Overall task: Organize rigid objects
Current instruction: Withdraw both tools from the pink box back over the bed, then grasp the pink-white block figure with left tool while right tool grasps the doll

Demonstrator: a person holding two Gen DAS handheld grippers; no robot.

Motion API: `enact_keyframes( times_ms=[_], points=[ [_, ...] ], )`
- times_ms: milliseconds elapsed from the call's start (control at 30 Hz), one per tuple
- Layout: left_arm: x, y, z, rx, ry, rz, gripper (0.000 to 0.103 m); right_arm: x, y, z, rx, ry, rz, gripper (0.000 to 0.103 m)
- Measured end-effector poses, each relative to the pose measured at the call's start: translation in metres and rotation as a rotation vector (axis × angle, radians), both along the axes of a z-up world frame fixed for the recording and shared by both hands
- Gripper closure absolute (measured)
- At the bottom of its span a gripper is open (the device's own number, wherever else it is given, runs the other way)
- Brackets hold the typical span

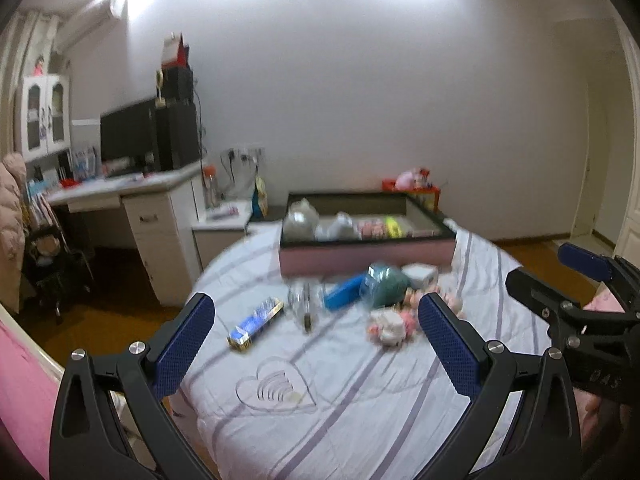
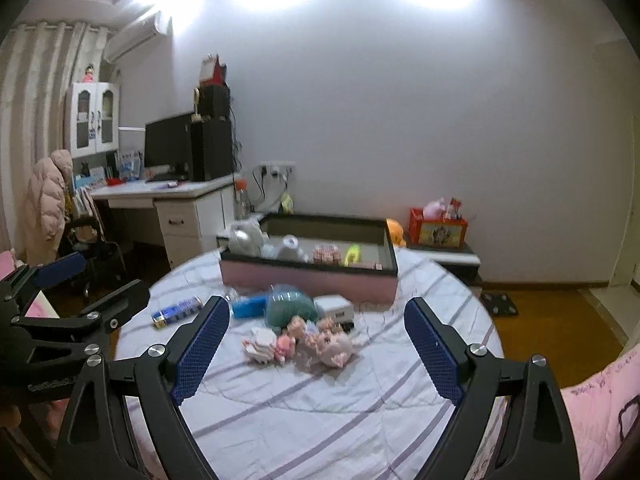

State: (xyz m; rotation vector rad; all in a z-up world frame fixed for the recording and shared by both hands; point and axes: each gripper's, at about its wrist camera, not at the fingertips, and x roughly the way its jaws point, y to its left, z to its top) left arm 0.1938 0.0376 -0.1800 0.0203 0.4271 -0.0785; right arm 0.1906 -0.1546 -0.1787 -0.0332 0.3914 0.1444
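Loose items lie on a white striped bedsheet [image 1: 340, 400]: a long blue-and-gold box [image 1: 256, 322], a clear glass bottle [image 1: 304, 300], a blue box [image 1: 344, 291], a teal jar in clear wrap [image 1: 384, 284], a small white box [image 1: 420, 274] and pink pig toys [image 2: 324, 340]. Behind them stands a pink box with a black rim [image 1: 360, 258], with several things inside. My left gripper [image 1: 317, 308] hangs open above the sheet, short of the items. My right gripper [image 2: 317, 320] is open too, with nothing between its fingers. Each gripper shows at the edge of the other's view.
A white desk [image 2: 160, 192] with a monitor and a chair draped with a coat [image 2: 48, 200] stand at the left. A red crate [image 2: 438, 232] sits on a low shelf at the right. Wooden floor [image 2: 560, 328] surrounds the bed; a pink quilt [image 2: 600, 408] lies near right.
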Motion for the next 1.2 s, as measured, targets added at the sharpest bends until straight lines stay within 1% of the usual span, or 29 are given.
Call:
enact_keyframes(
  times_ms=[100, 267, 367, 567, 733, 933, 1000, 1033, 1067, 1100, 1133, 1200],
  points=[
    [0.015, 0.009, -0.018, -0.030, 0.081, 0.002, 0.000, 0.017, -0.004, -0.017, -0.002, 0.062, -0.013, 0.012],
    [0.032, 0.020, -0.037, -0.067, 0.152, 0.026, 0.000, 0.051, -0.009, -0.044, -0.002, 0.180, -0.027, 0.012],
    [0.040, 0.023, -0.044, -0.066, 0.181, 0.034, 0.000, 0.073, -0.007, -0.056, 0.001, 0.237, -0.025, 0.012],
    [0.052, 0.027, -0.054, -0.050, 0.219, 0.043, 0.000, 0.114, 0.001, -0.069, -0.001, 0.326, -0.020, 0.012],
    [0.060, 0.027, -0.059, -0.035, 0.243, 0.040, 0.000, 0.137, 0.004, -0.080, 0.006, 0.404, -0.004, 0.013],
    [0.067, 0.019, -0.063, -0.025, 0.259, 0.017, 0.000, 0.151, -0.010, -0.084, 0.102, 0.438, 0.026, 0.013],
    [0.069, 0.014, -0.065, -0.019, 0.269, 0.006, 0.000, 0.152, -0.013, -0.085, 0.126, 0.443, 0.044, 0.015],
    [0.070, 0.011, -0.066, -0.013, 0.274, -0.003, 0.000, 0.151, -0.014, -0.084, 0.136, 0.439, 0.056, 0.018],
    [0.072, 0.007, -0.067, -0.007, 0.281, -0.007, 0.000, 0.150, -0.014, -0.082, 0.144, 0.430, 0.069, 0.025],
    [0.073, 0.004, -0.067, -0.003, 0.285, -0.011, 0.000, 0.150, -0.014, -0.081, 0.143, 0.425, 0.074, 0.028],
    [0.075, 0.000, -0.067, -0.002, 0.285, -0.020, 0.000, 0.149, -0.014, -0.078, 0.139, 0.424, 0.081, 0.032],
    [0.079, -0.010, -0.069, 0.005, 0.304, -0.038, 0.000, 0.144, -0.015, -0.074, 0.122, 0.410, 0.083, 0.037]
  ],
)
